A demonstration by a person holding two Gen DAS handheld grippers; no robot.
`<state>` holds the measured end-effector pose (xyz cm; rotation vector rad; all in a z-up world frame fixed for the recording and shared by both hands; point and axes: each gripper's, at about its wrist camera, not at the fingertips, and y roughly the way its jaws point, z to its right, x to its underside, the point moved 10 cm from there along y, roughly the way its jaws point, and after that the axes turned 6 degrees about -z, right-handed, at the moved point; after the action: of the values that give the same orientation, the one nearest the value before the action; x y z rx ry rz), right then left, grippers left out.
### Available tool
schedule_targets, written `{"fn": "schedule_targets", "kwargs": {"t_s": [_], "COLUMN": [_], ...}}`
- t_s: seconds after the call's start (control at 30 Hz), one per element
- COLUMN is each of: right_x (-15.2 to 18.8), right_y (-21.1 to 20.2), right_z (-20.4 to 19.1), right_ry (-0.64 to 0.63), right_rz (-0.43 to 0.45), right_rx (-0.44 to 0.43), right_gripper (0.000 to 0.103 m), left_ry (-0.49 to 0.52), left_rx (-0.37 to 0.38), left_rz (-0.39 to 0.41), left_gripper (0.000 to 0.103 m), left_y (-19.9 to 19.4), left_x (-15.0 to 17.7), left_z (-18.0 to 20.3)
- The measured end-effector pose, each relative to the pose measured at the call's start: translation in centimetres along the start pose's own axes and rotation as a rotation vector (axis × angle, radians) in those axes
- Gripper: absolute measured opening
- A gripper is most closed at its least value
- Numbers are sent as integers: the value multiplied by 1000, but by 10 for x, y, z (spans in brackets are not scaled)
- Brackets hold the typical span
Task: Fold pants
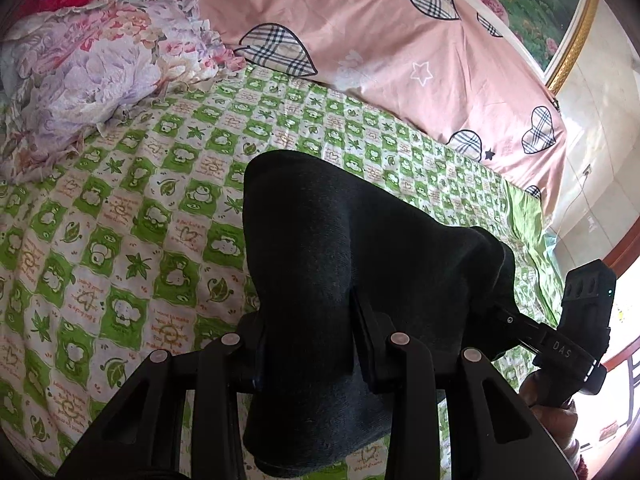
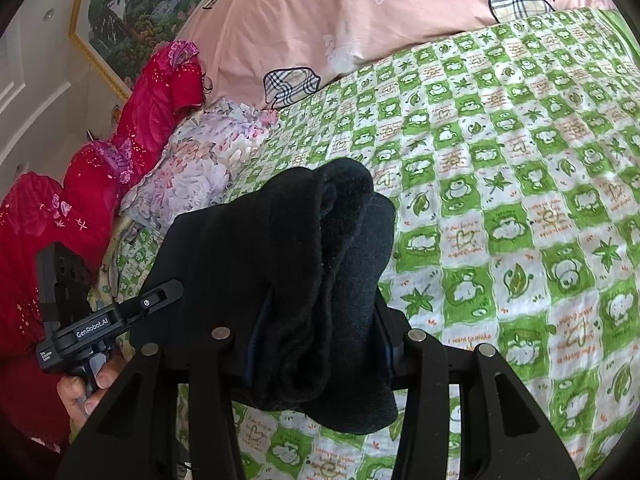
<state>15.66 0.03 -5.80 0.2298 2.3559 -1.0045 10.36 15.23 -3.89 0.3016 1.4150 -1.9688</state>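
A: Left side first. What are you holding?

B: Your left gripper (image 1: 312,344) is clamping a thick fold of the black pants (image 1: 340,248); the cloth is bunching up between both pads and draping down below the fingers. The pants are hanging lifted over the green checked bedsheet (image 1: 132,216).

A: And the right?

B: Your right gripper (image 2: 320,336) is biting down on another bunch of the same pants (image 2: 288,248), several layers stacked between its pads (fuzzy inner lining is showing at the fold). The cloth is stretching across from one gripper to the other.

A: Are you seeing the other device in each view?

B: Yes. In the left wrist view the right gripper (image 1: 520,322) is poking in from the right edge, its tip disappearing into the cloth. In the right wrist view the left gripper (image 2: 160,296) is coming in from the lower left, with your hand (image 2: 86,388) wrapping its handle.

A: Surroundings?

B: A pink heart-print quilt (image 1: 380,40) is lying along the far side of the bed, a floral pillow (image 1: 92,72) and a red quilt (image 2: 120,152) are sitting beside it.
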Motion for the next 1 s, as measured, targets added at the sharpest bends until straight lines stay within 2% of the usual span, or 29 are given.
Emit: {"fn": "schedule_targets", "kwargs": {"t_s": [0.53, 1.0], "right_x": [-45, -61], "right_y": [43, 76], "right_z": [-20, -21], "right_ry": [-102, -137], "right_rz": [-34, -61], "right_rx": [4, 7], "right_gripper": [46, 46], "left_ry": [-41, -53], "left_rx": [-120, -190], "left_rz": [59, 77], "left_gripper": [35, 35], "left_y": [3, 13], "left_x": [-33, -45], "left_z": [-26, -45]}}
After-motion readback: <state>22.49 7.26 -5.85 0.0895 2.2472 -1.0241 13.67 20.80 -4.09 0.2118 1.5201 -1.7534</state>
